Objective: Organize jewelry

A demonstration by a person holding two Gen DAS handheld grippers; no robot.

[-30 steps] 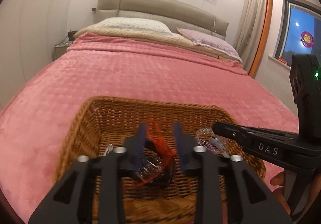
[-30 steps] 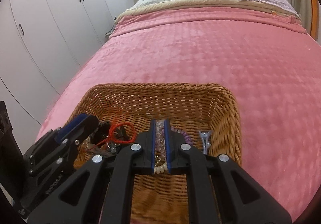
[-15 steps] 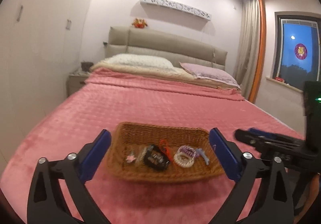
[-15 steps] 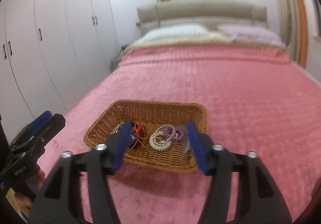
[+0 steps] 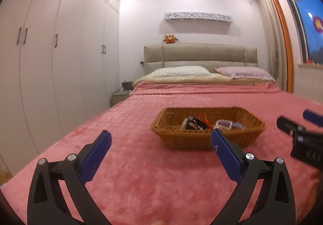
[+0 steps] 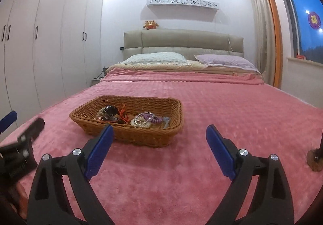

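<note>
A wicker basket (image 5: 201, 140) (image 6: 141, 136) stands on the pink bedspread and holds the jewelry: a dark bracelet with a red cord (image 5: 194, 124) (image 6: 113, 114), a pale bead bracelet (image 6: 139, 122), a purple coil band (image 6: 150, 117) (image 5: 226, 123) and a small blue clip (image 6: 166, 120). My left gripper (image 5: 161, 141) is open and empty, held back from the basket's near side. My right gripper (image 6: 159, 136) is open and empty, also back from the basket. Each gripper shows at the edge of the other's view, the right one (image 5: 298, 130) and the left one (image 6: 22, 134).
The pink bedspread (image 6: 232, 108) covers a wide bed with two pillows (image 6: 157, 58) and a padded headboard. White wardrobes (image 5: 50, 63) line the left wall. A small brown object (image 6: 314, 159) sits at the right edge. A curtain and window are on the right.
Both grippers let go of the jewelry in the basket, opened wide and pulled back and up away from it. The bracelets now lie loose in the basket.
</note>
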